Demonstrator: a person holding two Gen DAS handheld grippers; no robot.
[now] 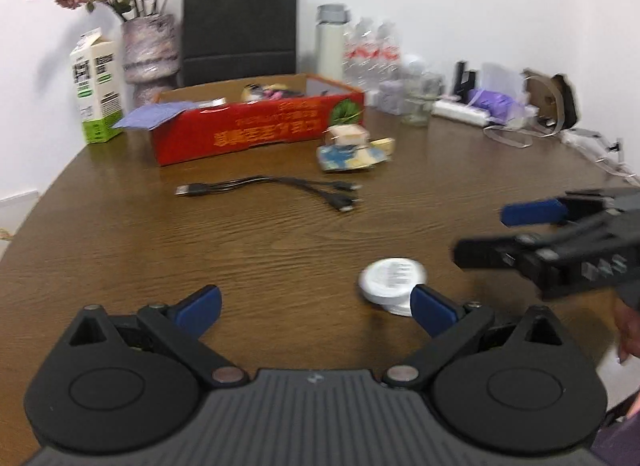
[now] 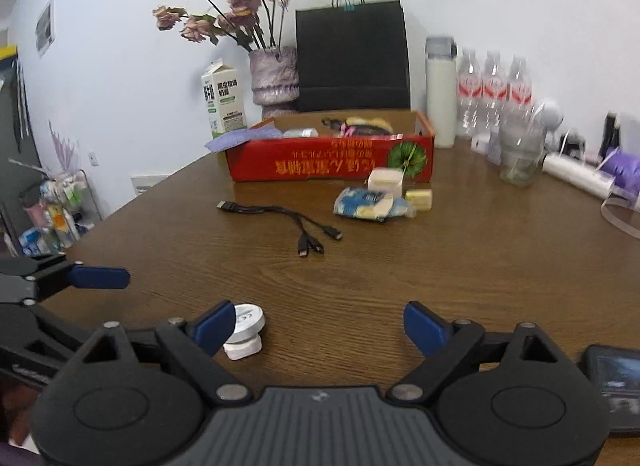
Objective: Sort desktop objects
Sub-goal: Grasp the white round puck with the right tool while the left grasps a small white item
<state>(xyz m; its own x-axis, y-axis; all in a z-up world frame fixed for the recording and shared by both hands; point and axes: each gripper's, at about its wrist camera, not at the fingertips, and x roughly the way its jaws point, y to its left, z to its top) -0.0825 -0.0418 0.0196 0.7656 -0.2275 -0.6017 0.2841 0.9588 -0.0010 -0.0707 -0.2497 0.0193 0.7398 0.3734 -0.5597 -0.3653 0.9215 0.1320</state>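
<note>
On my far left a milk carton [image 1: 96, 89] stands at the table [image 1: 280, 234] edge, with a vase [image 1: 150, 51] of dried flowers just beside it and a black bag [image 1: 240, 21] against the wall. In front of those sits the red box [image 1: 260, 125], open on top, with a purple cloth [image 1: 156, 115] over its left corner and a few items inside that I cannot make out. A black cable [image 1: 272, 187] lies loose on the wood in front of the box, its split ends pointing right. Just right of the cable, near the box's front corner, I see a blue-and-yellow packet [image 1: 348, 157] with a small pale carton [image 1: 348, 133] touching its back.

My left gripper [image 1: 316, 306] hangs over bare wood with its jaws spread wide and nothing between them. The white puck [image 1: 392, 278] lies on the table just beside its right fingertip; blur keeps me from telling whether they touch.

My right gripper [image 2: 320, 324] is likewise wide open and empty. In its own view the puck [image 2: 246, 328] sits just outside the left pad, on a small white block [image 2: 242, 348]. Bottles [image 2: 494, 85] and a glass [image 2: 520, 153] stand at the far right. A dark phone [image 2: 614, 378] lies near the right edge.
</note>
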